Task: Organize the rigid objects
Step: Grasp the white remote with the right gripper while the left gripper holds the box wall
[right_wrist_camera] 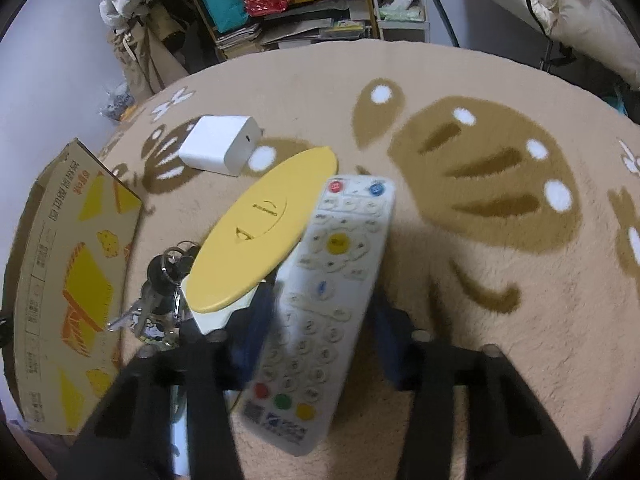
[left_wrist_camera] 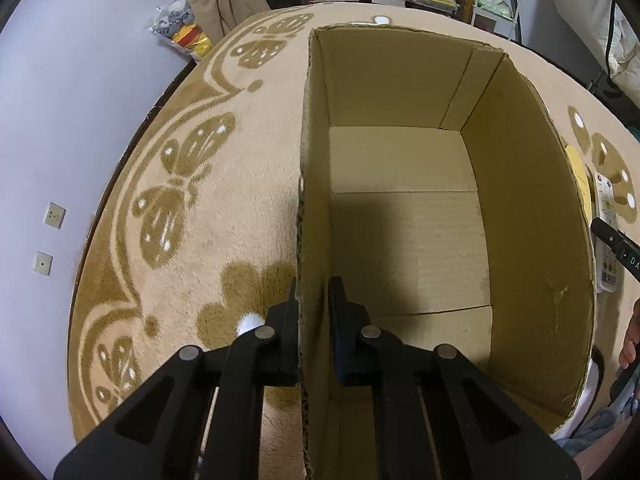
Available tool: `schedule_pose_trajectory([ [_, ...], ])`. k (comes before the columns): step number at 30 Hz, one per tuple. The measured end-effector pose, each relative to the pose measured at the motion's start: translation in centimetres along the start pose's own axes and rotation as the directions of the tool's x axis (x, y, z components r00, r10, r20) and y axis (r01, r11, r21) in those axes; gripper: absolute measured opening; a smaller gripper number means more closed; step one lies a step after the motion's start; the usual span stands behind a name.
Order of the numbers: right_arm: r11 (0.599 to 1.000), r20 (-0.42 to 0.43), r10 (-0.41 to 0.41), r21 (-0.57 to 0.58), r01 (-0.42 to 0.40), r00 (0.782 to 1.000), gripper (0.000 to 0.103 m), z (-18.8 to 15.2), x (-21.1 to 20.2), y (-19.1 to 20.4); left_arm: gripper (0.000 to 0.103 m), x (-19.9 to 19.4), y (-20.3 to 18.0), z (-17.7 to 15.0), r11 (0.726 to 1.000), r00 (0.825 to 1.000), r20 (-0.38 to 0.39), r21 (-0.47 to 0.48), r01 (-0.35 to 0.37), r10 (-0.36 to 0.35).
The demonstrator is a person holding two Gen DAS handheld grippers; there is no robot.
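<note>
Beige carpet (left_wrist_camera: 248, 208) with brown butterfly patterns covers the floor, and an empty cardboard box (left_wrist_camera: 408, 216) stands on it, its left wall pinched between the closed-in fingers of the left gripper (left_wrist_camera: 314, 320). To the box's right lie a bunch of keys (right_wrist_camera: 160, 292), a yellow oval case (right_wrist_camera: 256, 228) and a white charger (right_wrist_camera: 218, 148). Rightmost, the right gripper (right_wrist_camera: 320, 320) is spread wide around a white remote control (right_wrist_camera: 324, 296), though whether its fingers touch it cannot be told.
</note>
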State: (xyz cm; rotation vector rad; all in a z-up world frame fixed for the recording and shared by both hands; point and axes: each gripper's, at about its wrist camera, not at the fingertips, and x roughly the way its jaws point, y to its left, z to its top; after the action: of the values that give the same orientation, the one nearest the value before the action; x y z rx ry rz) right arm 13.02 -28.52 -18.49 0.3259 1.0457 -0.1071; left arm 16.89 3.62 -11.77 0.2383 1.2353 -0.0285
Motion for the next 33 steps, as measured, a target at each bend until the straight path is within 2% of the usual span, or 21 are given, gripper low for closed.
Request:
schedule_pose_trajectory([
  [5,0.998,0.032,-0.057,-0.002,0.058,0.998,0.042,-0.2,-0.7,0.0,0.009,0.1,-0.1,0.0,1.0,1.0,0.002,0.005,-0.011,0.011],
  [12,0.999,0.072,-0.05,0.025,0.048,0.996,0.041,0.0,-1.9,-0.5,0.008,-0.2,-0.3,0.1,1.0,1.0,0.016,0.015,-0.015,0.015],
  [16,0.999,0.087,-0.009,0.052,0.005,0.996,0.041,0.3,-2.7,-0.5,0.008,-0.2,-0.2,0.1,1.0,1.0,0.015,0.012,-0.011,0.011],
  [21,0.998,0.128,0.054,0.031,-0.058,0.99,0.041,1.1,-4.3,0.9,0.008,-0.2,-0.1,0.1,1.0,1.0,0.019,0.018,-0.015,0.015],
  [27,0.991,0.145,0.13,-0.029,-0.128,0.981,0.041,1.6,-6.1,4.3,0.008,-0.2,-0.1,0.1,1.0,1.0,0.011,0.01,-0.01,0.01],
  [33,0.974,0.157,0.221,-0.092,-0.208,0.963,0.041,2.3,-8.2,8.2,0.009,-0.3,-0.8,0.0,0.998,0.999,0.02,0.036,-0.044,0.043],
])
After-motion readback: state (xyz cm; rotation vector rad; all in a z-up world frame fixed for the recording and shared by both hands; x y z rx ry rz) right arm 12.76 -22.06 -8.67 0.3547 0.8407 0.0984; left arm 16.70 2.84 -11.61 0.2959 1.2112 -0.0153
